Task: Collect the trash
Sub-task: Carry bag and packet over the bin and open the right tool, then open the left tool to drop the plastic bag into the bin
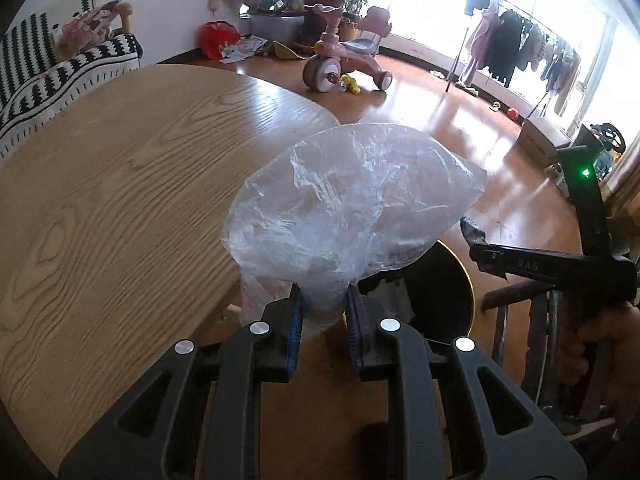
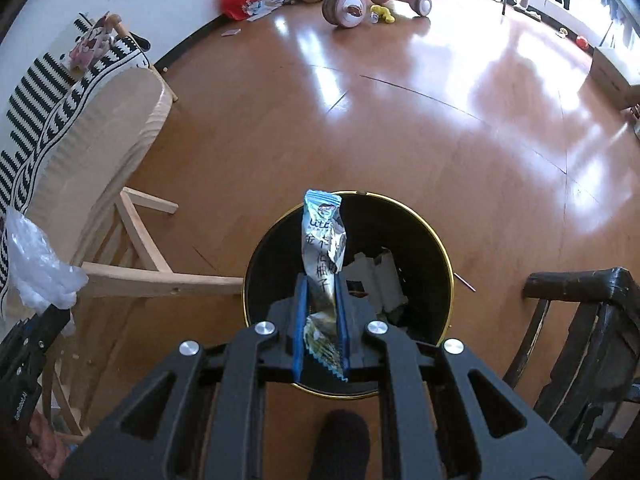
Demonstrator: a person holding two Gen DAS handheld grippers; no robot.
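My left gripper (image 1: 323,294) is shut on a crumpled clear plastic bag (image 1: 352,204), which billows up beyond its fingers, past the table edge. Behind the bag shows part of a black trash bin with a gold rim (image 1: 466,276). My right gripper (image 2: 322,284) is shut on a blue and silver snack wrapper (image 2: 323,236) that sticks up over the open trash bin (image 2: 436,240) on the floor. Cardboard scraps (image 2: 380,280) lie inside the bin. The right gripper (image 1: 470,232) also shows at the right of the left wrist view, and the left gripper with the plastic bag (image 2: 36,264) at the left edge of the right wrist view.
A round wooden table (image 1: 120,184) fills the left, with a light wooden chair (image 2: 120,168) beside the bin and a dark chair (image 2: 580,320) to its right. A pink tricycle (image 1: 344,64), a clothes rack (image 1: 520,48) and scattered litter stand farther off on the shiny floor.
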